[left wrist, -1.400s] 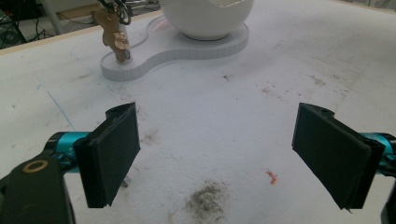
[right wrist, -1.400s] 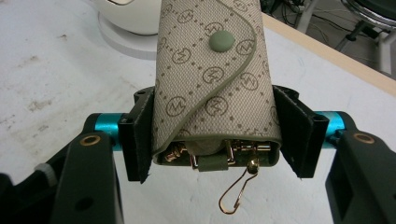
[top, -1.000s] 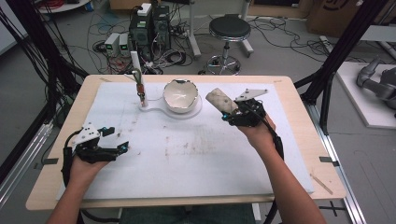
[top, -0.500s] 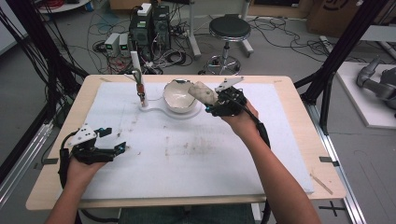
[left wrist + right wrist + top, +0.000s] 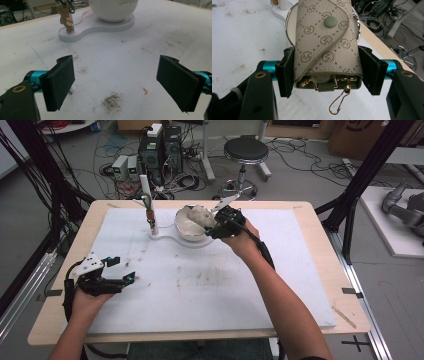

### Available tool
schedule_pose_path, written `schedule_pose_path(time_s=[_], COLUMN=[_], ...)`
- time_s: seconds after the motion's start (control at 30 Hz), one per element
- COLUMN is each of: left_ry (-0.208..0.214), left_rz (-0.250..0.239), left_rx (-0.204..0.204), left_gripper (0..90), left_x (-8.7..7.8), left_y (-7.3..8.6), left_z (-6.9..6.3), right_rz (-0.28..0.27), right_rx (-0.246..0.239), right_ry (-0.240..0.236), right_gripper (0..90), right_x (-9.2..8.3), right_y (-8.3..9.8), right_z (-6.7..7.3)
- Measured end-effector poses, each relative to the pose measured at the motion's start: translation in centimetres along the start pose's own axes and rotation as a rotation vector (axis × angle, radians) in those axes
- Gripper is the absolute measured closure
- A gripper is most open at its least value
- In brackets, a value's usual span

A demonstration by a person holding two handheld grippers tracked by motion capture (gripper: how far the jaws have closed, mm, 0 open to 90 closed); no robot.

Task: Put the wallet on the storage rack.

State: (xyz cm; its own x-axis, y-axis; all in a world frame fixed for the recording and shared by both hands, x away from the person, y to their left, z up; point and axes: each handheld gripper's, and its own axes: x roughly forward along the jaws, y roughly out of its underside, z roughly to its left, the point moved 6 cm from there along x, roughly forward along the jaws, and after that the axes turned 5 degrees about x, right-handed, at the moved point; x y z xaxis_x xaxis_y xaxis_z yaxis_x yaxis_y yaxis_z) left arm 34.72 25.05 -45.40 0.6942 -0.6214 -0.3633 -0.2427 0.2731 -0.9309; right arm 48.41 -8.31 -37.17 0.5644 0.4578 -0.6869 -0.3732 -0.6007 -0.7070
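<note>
Two grippers are at work, and we count one key pouch, one bowl, one white stand and one upright post with a small brown tag on it. The right gripper [image 5: 214, 223] has its jaws clamped on the two sides of the key pouch [image 5: 327, 42], a beige monogrammed case with a green snap button; the jaws stand partly apart, as wide as the pouch between them. In the high view the pouch [image 5: 201, 215] sits over the bowl [image 5: 186, 227], at the far middle of the table [image 5: 310, 220]. We cannot tell from any view whether the pouch touches the bowl's inside or hangs just above it.

The left gripper [image 5: 116, 276] rests low at the near left of the white mat [image 5: 210, 285], well apart from the bowl. Its jaws are wide apart with nothing between them but bare, smudged mat, as the left gripper view [image 5: 115, 80] shows.

The bowl stands on one end of the white stand [image 5: 87, 25]; the post [image 5: 148, 205] rises from the other end, with the tag [image 5: 65, 18] hanging on it.

In the right gripper view the pouch covers most of the bowl, leaving one thin arc of rim [image 5: 288, 23]. One gold hook [image 5: 338, 103] dangles from the pouch's open bottom; the other metal fittings inside are too crowded to count. The left gripper view cuts off the bowl's top.
</note>
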Motion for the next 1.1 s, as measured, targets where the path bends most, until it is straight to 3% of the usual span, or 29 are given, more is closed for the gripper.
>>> schedule_pose_path(time_s=[0.4, 0.67, 1.1], left_ry=[0.004, 0.008, 0.005], left_rz=[0.001, 0.002, 0.006], left_rx=[0.003, 0.005, 0.002], left_gripper=[15.0, 15.0, 14.9], left_x=[0.2, 0.3, 0.3], left_y=[0.0, -0.1, 0.0], left_z=[0.0, 0.0, 0.2], right_rz=[0.057, 0.076, 0.151], right_rx=[-0.027, -0.053, -0.106], right_ry=[0.003, 0.001, 0.047], right_gripper=[37.1, 37.1, 37.0], right_x=[2.7, 3.6, 5.9], right_y=[-0.8, -1.1, -2.4], right_z=[0.5, 1.1, 1.3])
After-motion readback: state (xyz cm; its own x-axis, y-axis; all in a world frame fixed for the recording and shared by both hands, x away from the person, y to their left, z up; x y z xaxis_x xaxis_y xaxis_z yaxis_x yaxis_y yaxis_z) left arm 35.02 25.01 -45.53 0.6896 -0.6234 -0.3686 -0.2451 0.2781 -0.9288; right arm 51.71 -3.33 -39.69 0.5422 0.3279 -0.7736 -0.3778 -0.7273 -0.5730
